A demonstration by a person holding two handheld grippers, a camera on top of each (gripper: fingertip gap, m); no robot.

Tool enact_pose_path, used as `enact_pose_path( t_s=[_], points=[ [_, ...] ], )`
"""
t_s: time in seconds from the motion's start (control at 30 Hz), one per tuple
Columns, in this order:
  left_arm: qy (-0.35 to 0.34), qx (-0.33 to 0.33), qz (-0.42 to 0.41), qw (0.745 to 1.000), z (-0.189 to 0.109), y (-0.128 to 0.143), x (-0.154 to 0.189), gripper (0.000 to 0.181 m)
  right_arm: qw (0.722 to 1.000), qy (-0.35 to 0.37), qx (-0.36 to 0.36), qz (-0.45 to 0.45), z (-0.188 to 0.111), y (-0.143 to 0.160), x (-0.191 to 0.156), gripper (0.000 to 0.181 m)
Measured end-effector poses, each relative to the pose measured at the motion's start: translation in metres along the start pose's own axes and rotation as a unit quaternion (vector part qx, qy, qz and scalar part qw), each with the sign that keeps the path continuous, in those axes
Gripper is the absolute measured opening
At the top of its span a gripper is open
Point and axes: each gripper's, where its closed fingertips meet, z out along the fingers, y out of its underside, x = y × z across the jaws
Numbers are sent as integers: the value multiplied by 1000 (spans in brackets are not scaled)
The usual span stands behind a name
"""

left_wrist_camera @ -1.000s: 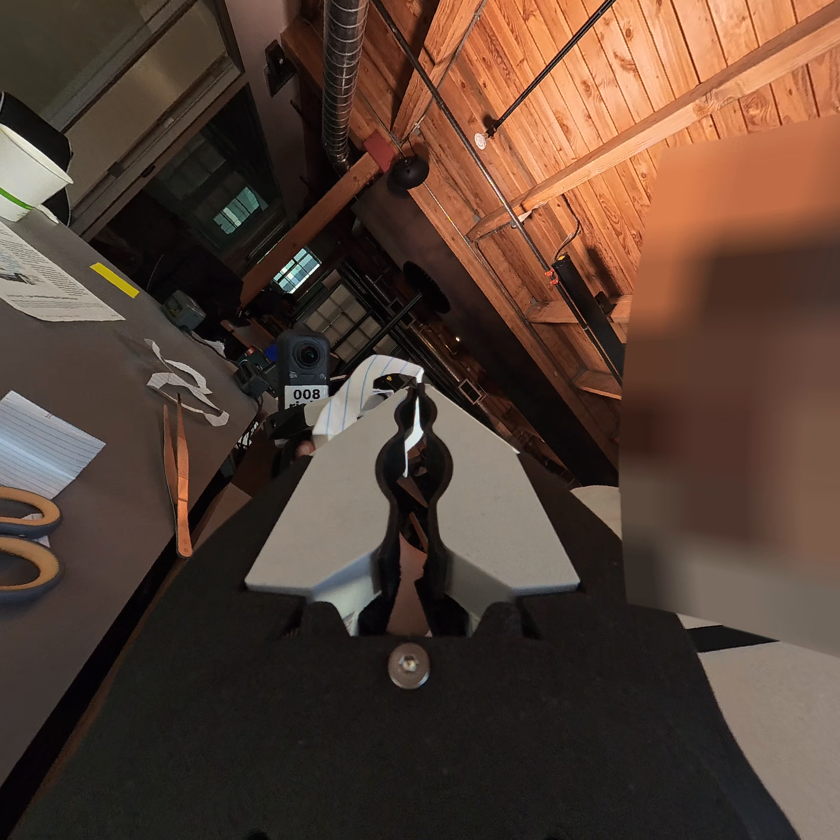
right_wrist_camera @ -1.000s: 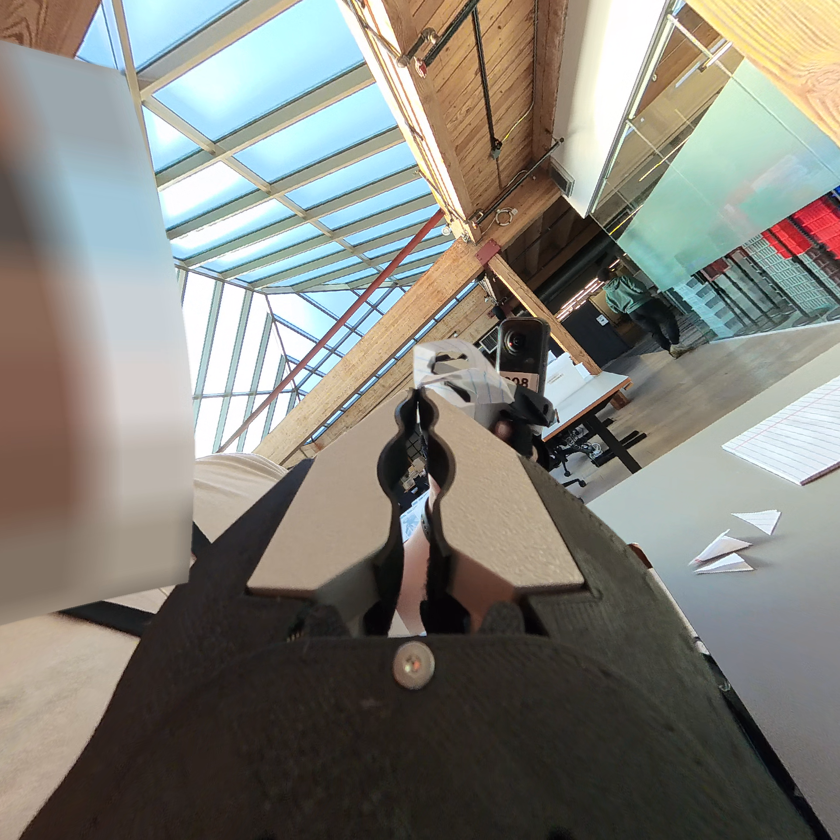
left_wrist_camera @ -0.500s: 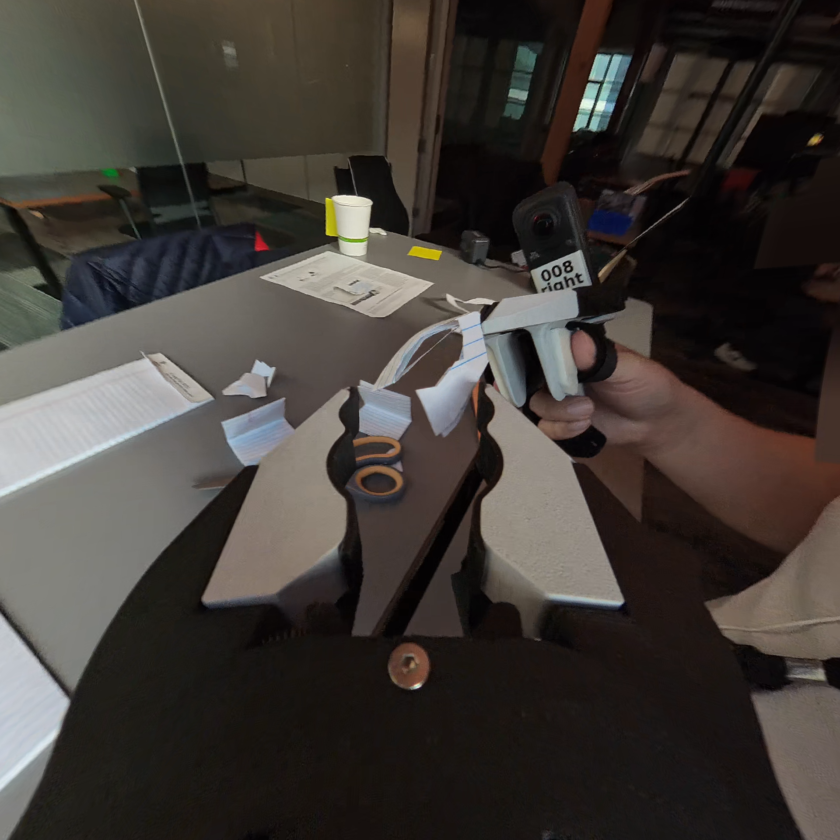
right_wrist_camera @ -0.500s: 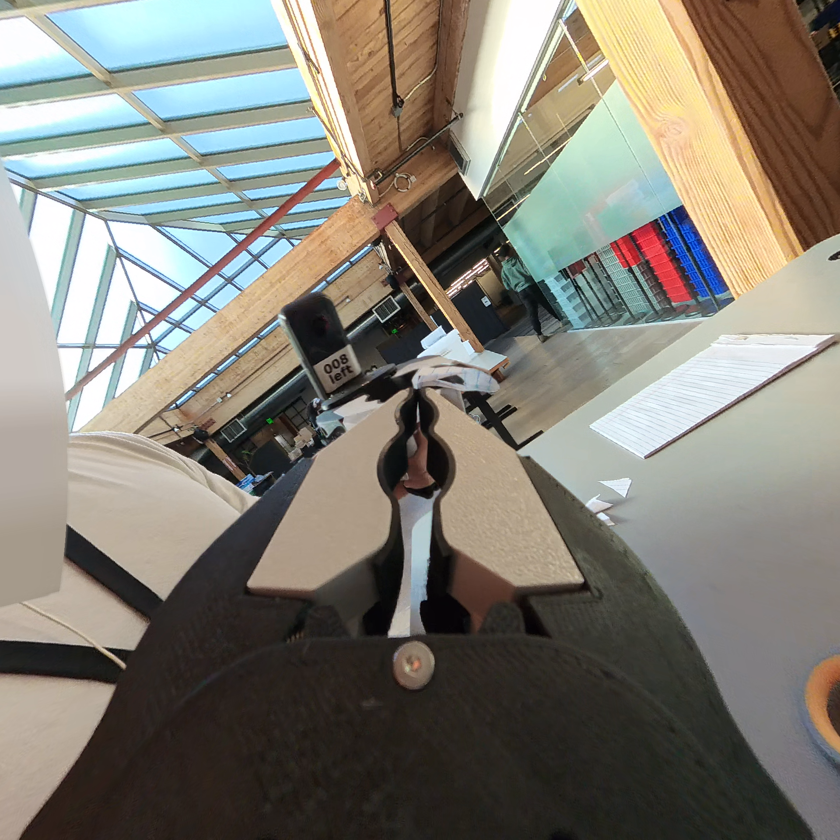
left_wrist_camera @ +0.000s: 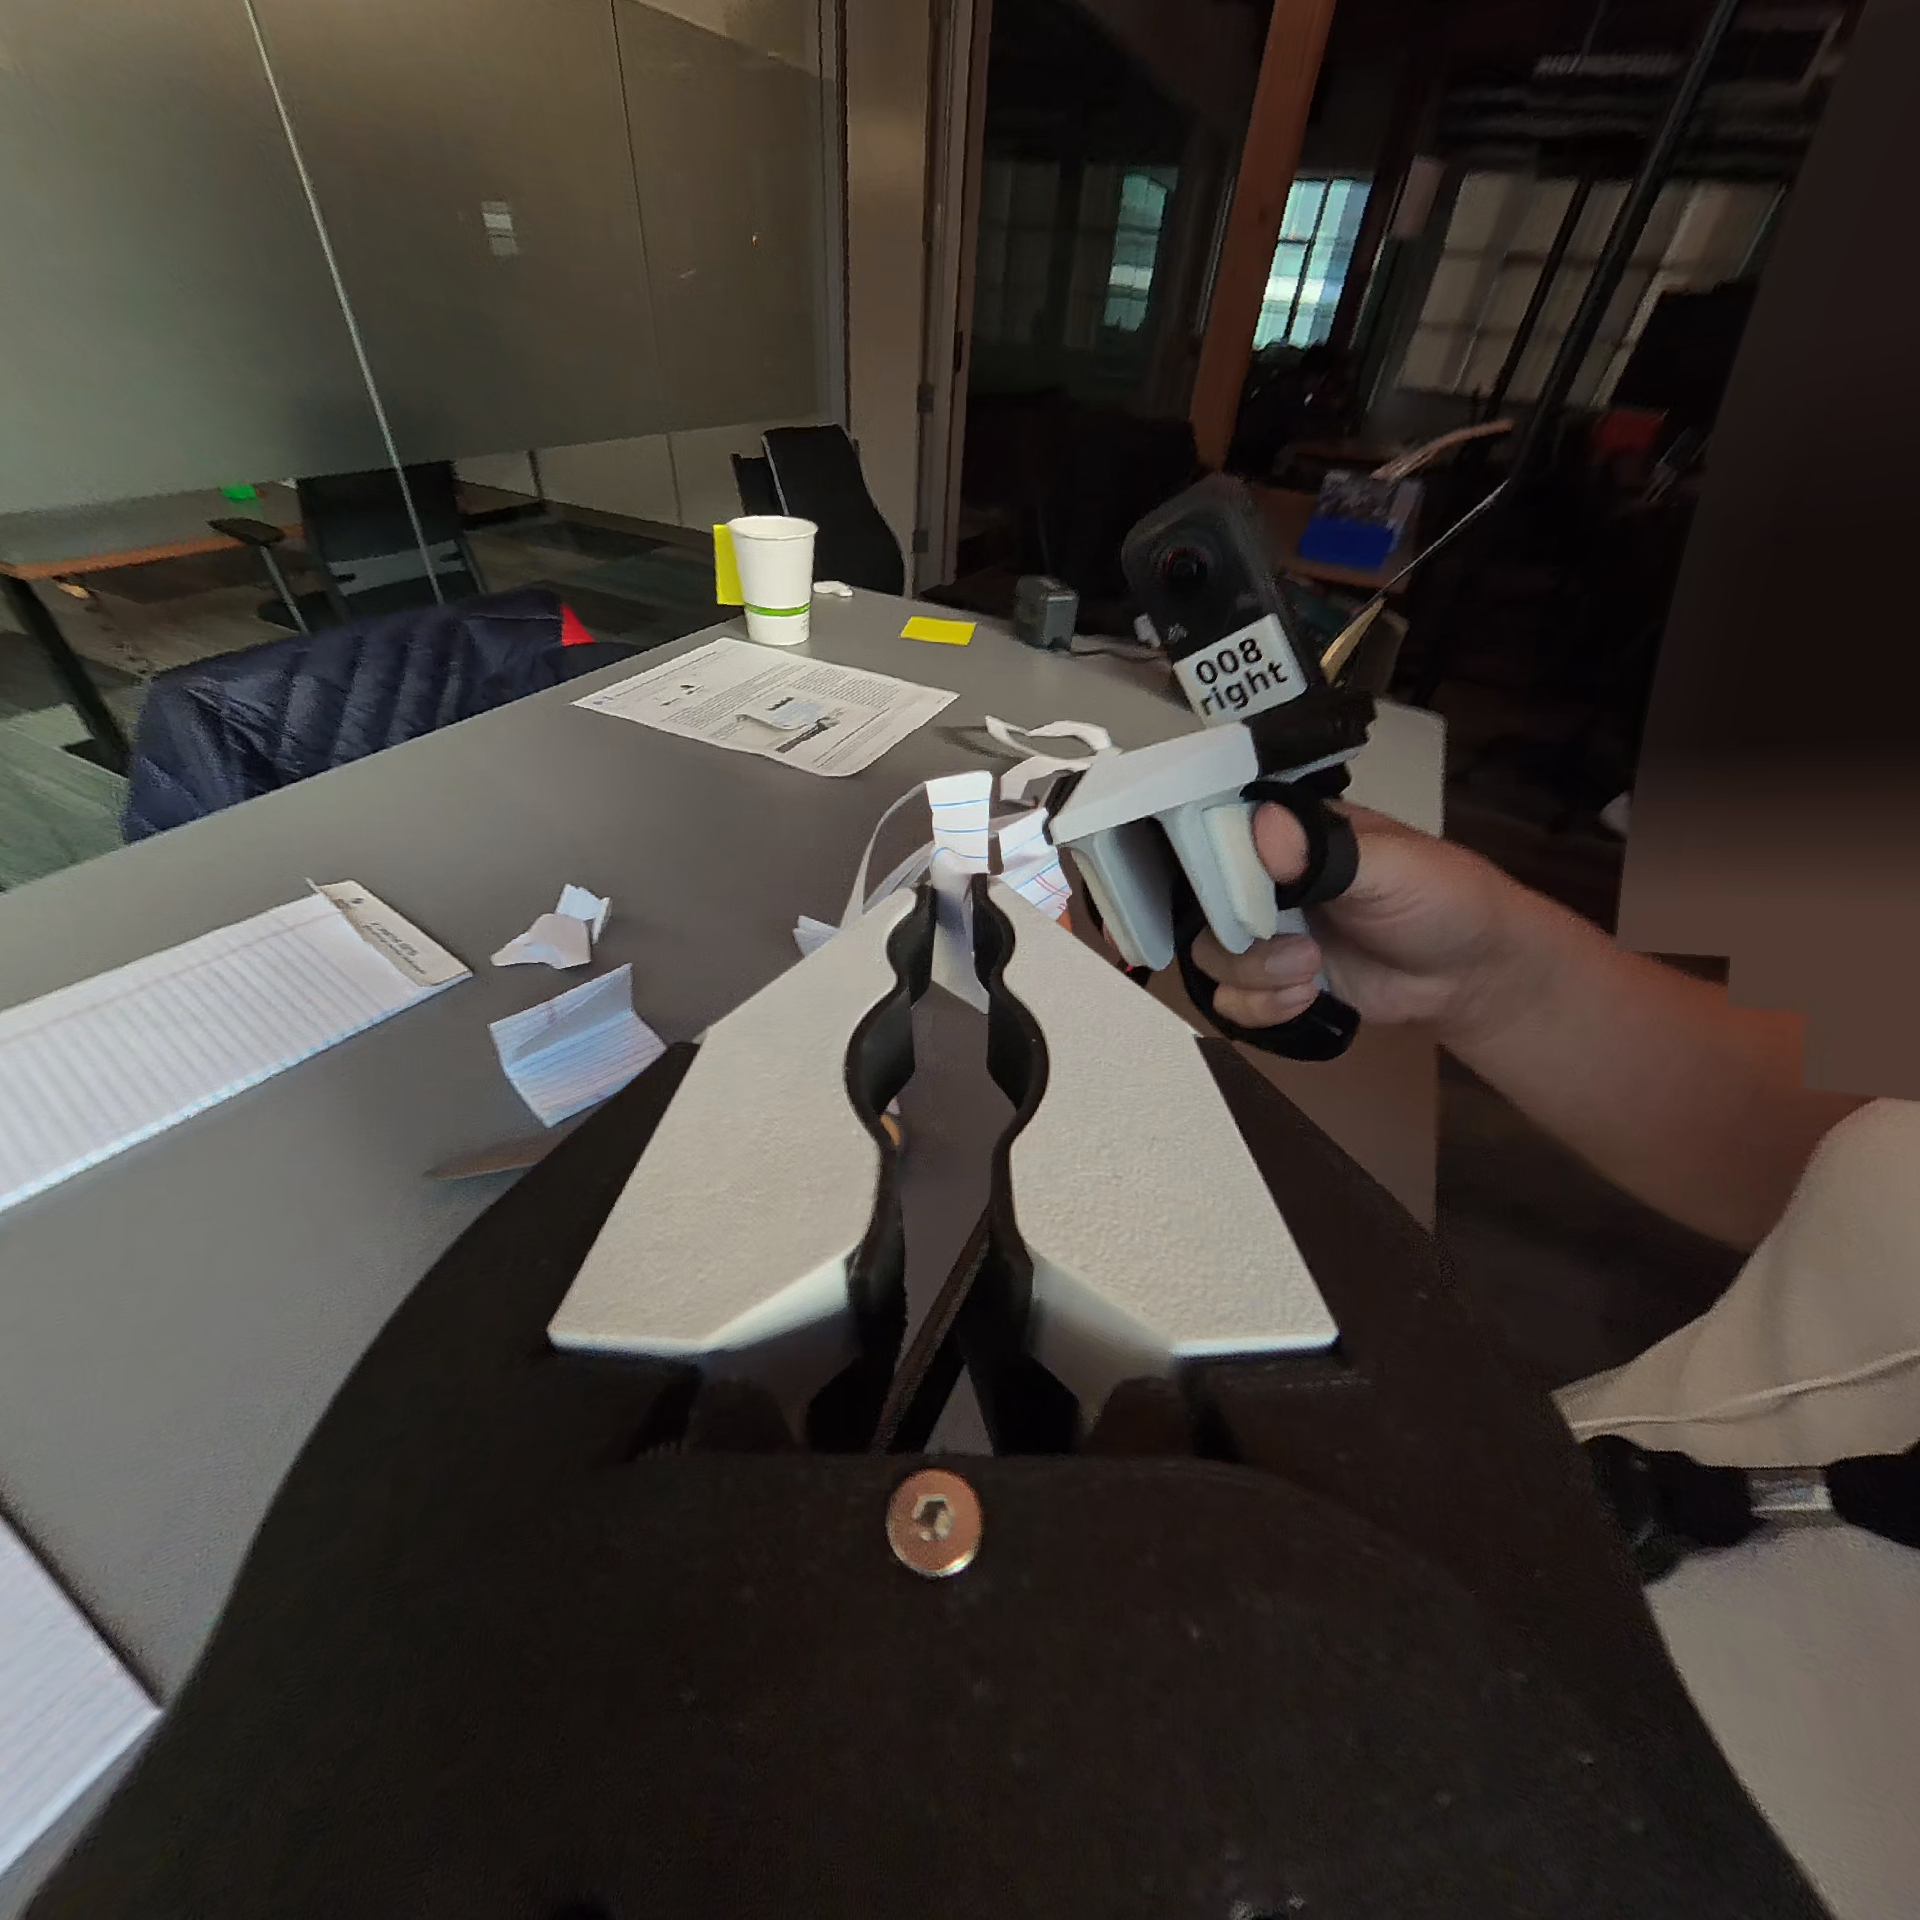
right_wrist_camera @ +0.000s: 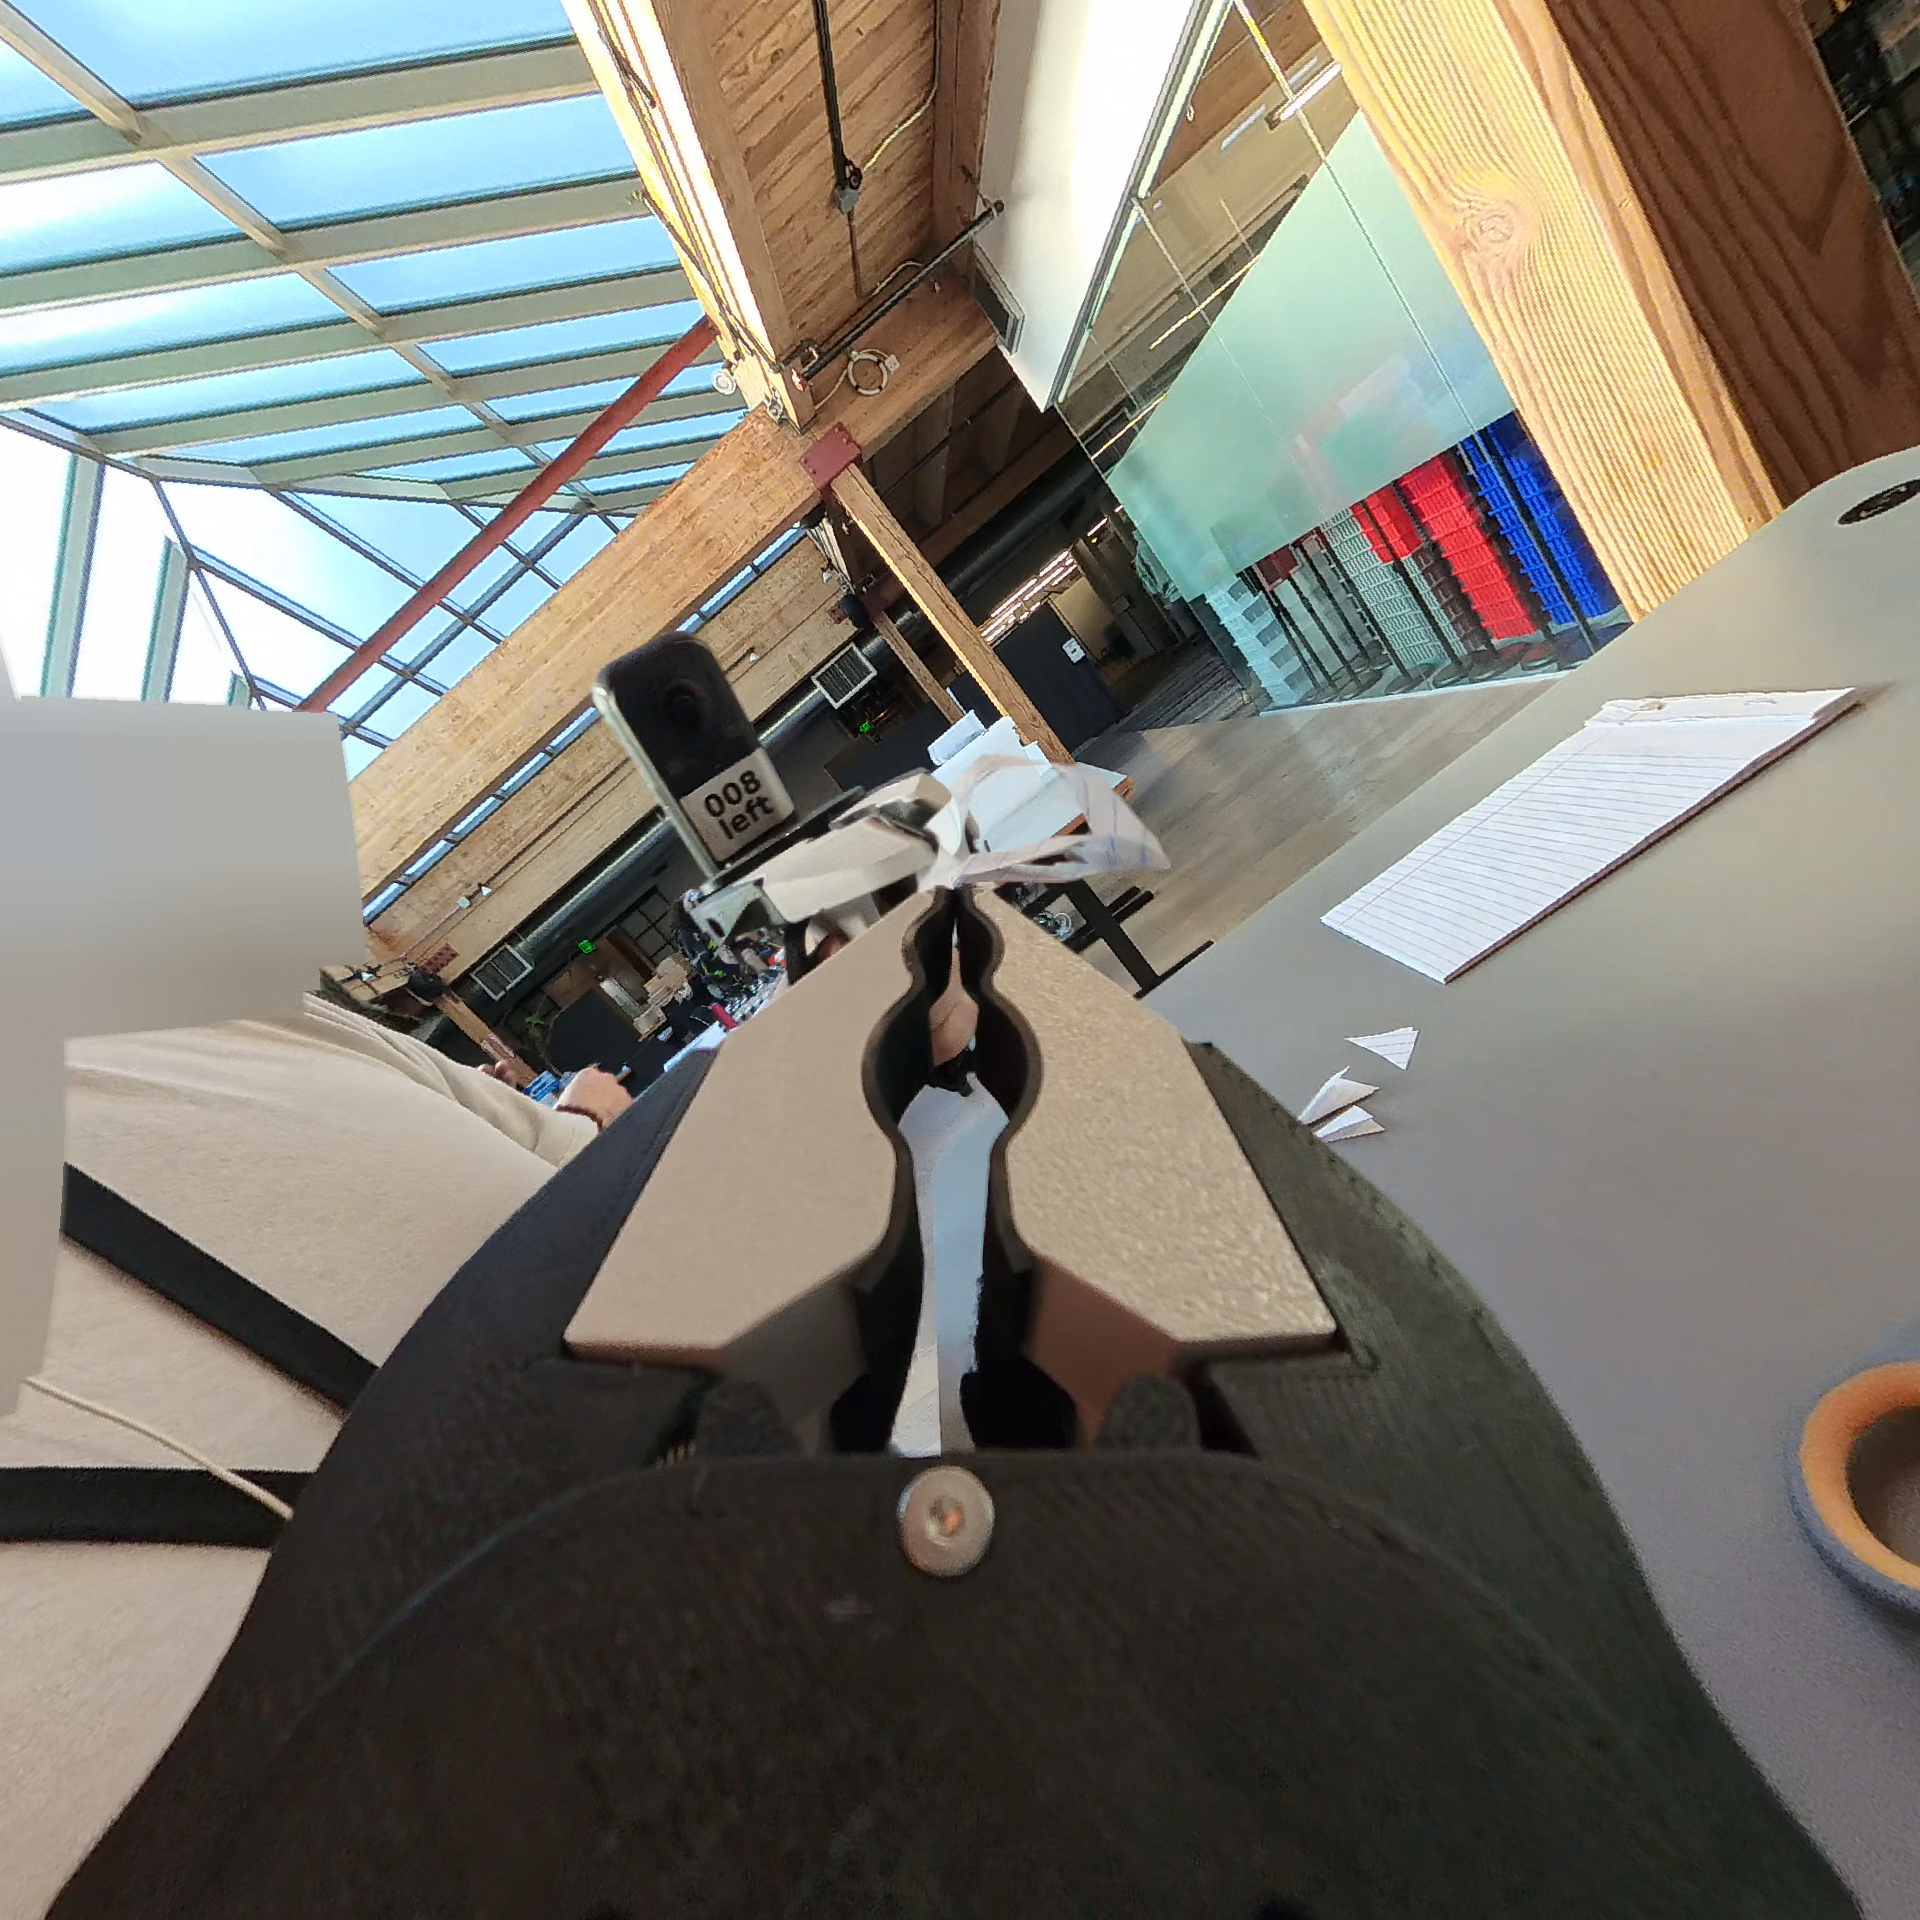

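Both claws clamped one crumpled paper [left_wrist_camera: 956, 831] above a grey table [left_wrist_camera: 665, 831].
Left gripper [left_wrist_camera: 951, 904] and right gripper [right_wrist_camera: 954, 902] pinched it mid-frame; scraps [left_wrist_camera: 571, 1049], pad [right_wrist_camera: 1579, 831] lay around; scissors [right_wrist_camera: 1860, 1475] cut off lower right.

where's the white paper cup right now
In the left wrist view, the white paper cup stands at the grey table's far edge, left of a yellow sticky note.

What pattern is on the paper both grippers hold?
White with blue ruled lines, paper; clearest in left wrist view.
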Motion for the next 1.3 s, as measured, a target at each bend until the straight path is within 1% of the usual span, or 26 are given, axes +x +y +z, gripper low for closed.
enact_pose_path(
  t_s=[0.1,0.2,0.4,0.5,0.53,0.6,0.67,0.77,0.83,0.9,0.97,1.1,1.17,1.23,1.3],
  points=[
    [42,16,-77,996,-5,-3,-2,3,1000,-14,1,3,0,2,-3,0],
    [87,23,-145,985,-8,-3,-1,4,1000,-13,0,4,0,3,-2,0],
    [119,70,-226,964,-16,-12,-10,2,1000,-22,11,6,0,1,-1,0],
    [119,85,-249,957,-18,-13,-17,1,1000,-28,7,7,1,4,0,0],
    [120,89,-254,956,-18,-13,-18,1,1000,-20,6,6,2,5,4,3],
    [113,87,-253,957,-19,-11,-23,0,1000,6,-1,5,0,9,15,12],
    [91,64,-237,965,-18,-5,-28,0,999,28,2,-25,-4,6,21,23],
    [52,24,-202,978,-15,4,-34,0,987,51,-13,-154,-7,-1,10,26],
    [52,1,-196,979,-12,9,-32,0,965,57,-50,-253,-1,-1,-2,26],
    [58,-9,-192,980,-9,11,-29,0,931,59,-89,-349,5,-2,-13,26],
    [59,-17,-182,981,-8,12,-27,0,904,64,-119,-405,9,-5,-17,24],
    [63,-29,-163,984,-6,13,-20,0,883,69,-188,-425,13,1,-4,19],
    [61,-35,-155,985,-5,13,-18,0,887,55,-195,-416,14,2,-5,12],
    [57,-40,-146,987,-5,14,-17,0,894,41,-196,-400,16,2,-8,12],
    [58,-40,-145,987,-5,14,-15,0,889,45,-208,-405,18,5,-6,13]
  ],
)
